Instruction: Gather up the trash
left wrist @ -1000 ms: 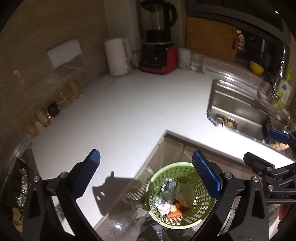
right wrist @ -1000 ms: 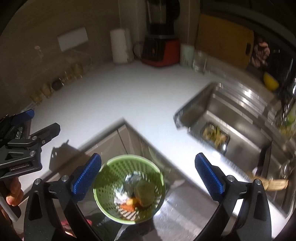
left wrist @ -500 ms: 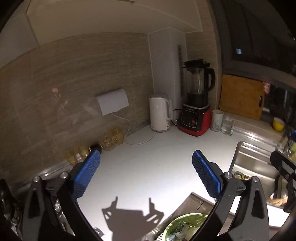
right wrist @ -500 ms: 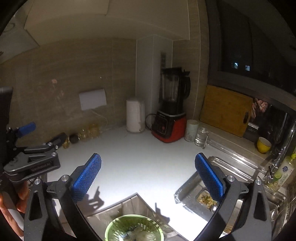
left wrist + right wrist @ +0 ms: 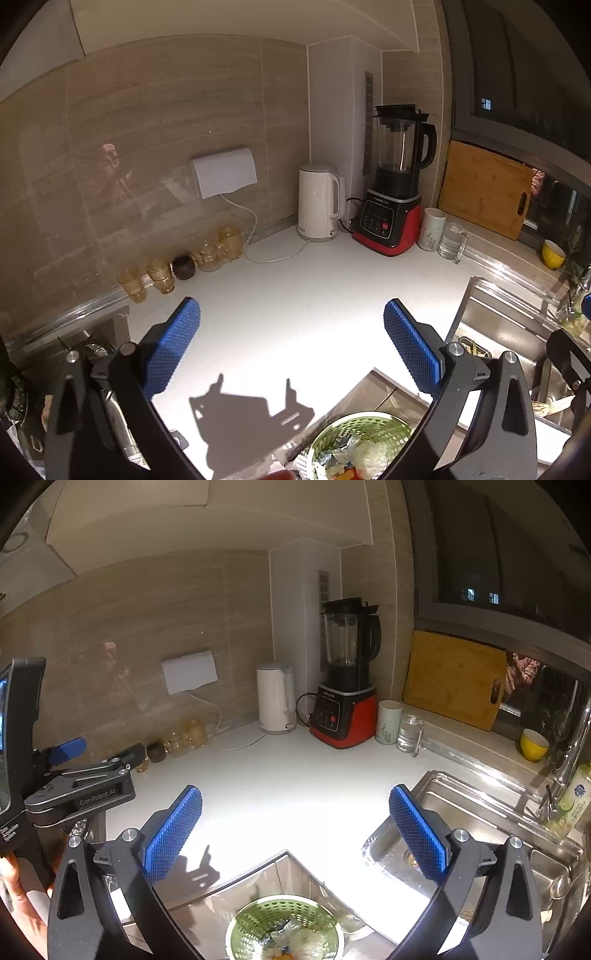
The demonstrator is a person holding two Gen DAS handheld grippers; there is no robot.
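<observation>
Surface (image 5: 295, 325): white, L-shaped, bare across its middle; no loose scraps visible on it in either view.

Sink (image 5: 476, 819): steel, set into the right run of the surface; some food scraps (image 5: 471, 349) showing by its drain, too small to identify.

Cutting board (image 5: 454, 679): wooden, leaning upright behind the sink.

Blender (image 5: 395, 192): red base, dark jug, in the back corner. Kettle (image 5: 319, 203): white, just beside it.

Green basket (image 5: 282, 928): perforated, on the floor below the surface's inner corner; holds the trash (image 5: 295, 939), crumpled foil and pale and orange scraps.

Left tongs (image 5: 291, 347): jaws spread wide, nothing between the blue pads, raised over the surface.

Right tongs (image 5: 295, 830): likewise wide apart and empty-handed, above the basket.

Glass jars (image 5: 184, 262): amber, in a row along the wall. Mug (image 5: 388, 722) and glass pitcher (image 5: 410, 734): beside the blender. Yellow bowl (image 5: 533, 744): on the ledge.

Progress, judged: mostly done, trash gathered in the basket. Possibly left: scraps in the sink.
</observation>
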